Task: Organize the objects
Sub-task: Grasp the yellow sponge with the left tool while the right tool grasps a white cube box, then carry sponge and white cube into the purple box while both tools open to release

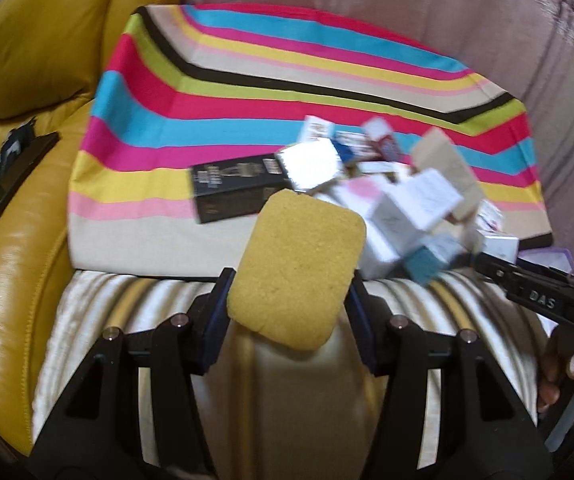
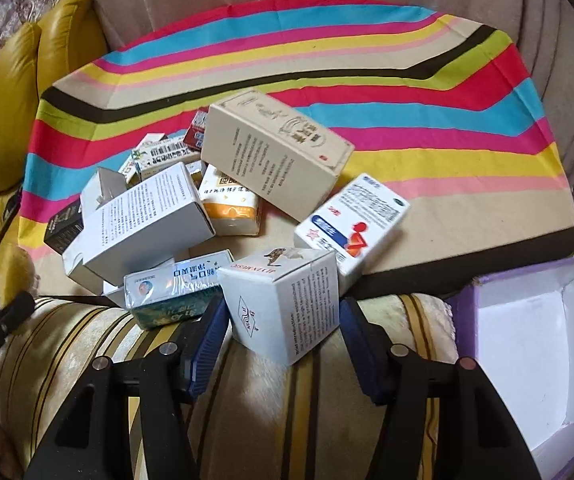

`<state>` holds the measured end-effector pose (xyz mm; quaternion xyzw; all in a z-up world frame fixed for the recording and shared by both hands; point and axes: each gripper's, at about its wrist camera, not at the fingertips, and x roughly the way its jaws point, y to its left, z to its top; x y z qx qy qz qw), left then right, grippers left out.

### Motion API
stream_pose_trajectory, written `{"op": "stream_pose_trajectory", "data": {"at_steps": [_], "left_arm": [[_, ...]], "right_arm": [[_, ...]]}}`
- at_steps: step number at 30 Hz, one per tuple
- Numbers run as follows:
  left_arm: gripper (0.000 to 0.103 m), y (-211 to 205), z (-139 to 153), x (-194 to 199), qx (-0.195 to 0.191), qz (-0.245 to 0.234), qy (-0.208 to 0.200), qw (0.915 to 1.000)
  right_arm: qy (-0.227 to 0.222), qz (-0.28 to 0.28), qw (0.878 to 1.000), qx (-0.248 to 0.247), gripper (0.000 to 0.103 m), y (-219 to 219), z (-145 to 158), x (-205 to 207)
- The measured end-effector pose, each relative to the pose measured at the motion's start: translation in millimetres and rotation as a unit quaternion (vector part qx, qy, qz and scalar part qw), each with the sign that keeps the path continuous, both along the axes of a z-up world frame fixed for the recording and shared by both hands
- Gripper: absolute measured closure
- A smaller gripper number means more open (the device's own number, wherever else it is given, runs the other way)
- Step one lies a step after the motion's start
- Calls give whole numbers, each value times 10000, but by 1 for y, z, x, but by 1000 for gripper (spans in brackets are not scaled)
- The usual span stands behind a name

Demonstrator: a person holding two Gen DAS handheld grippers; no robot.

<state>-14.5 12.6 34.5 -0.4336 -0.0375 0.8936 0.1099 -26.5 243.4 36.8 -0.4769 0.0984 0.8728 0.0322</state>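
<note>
Between my left gripper's (image 1: 289,296) pads: yellow sponge (image 1: 298,270), clamped at its sides and clear of the cushion; I should keep the squeeze even.
Ahead and right of it: box pile (image 1: 387,184) on the striped cloth (image 1: 215,92).
Between my right gripper's (image 2: 283,322) pads: white box (image 2: 283,300), corner-on, pads at its sides; whether they press firmly I cannot tell, so I should square it first.
Right of that gripper: purple tray (image 2: 535,344), open, probably the destination.
</note>
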Motion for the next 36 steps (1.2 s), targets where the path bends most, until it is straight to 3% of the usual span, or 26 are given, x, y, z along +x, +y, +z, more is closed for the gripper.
{"op": "stream_pose_trajectory", "data": {"at_steps": [8,17,31,33,35,36], "left_arm": [[45,50,6,14,200,-635,1,9978],[45,128,10,21,348,-1496,-67,9881],[45,250,14,32,682,-2795,-239,9574],[41,267,12,32,757,-3023,-353,9496],[20,275,9,29,702,-3076,-497,9476],[19,278,8,28,666,-3078,-540,9476]], "right_arm": [[206,-377,9990,-114,45,31,13,36],[246,-1022,9944,97,45,87,19,83],[23,-2093,9776,212,44,168,3,142],[9,-2226,9744,308,44,173,4,145],[6,-2360,9707,464,41,178,5,150],[10,-2411,9691,529,35,179,6,151]]}}
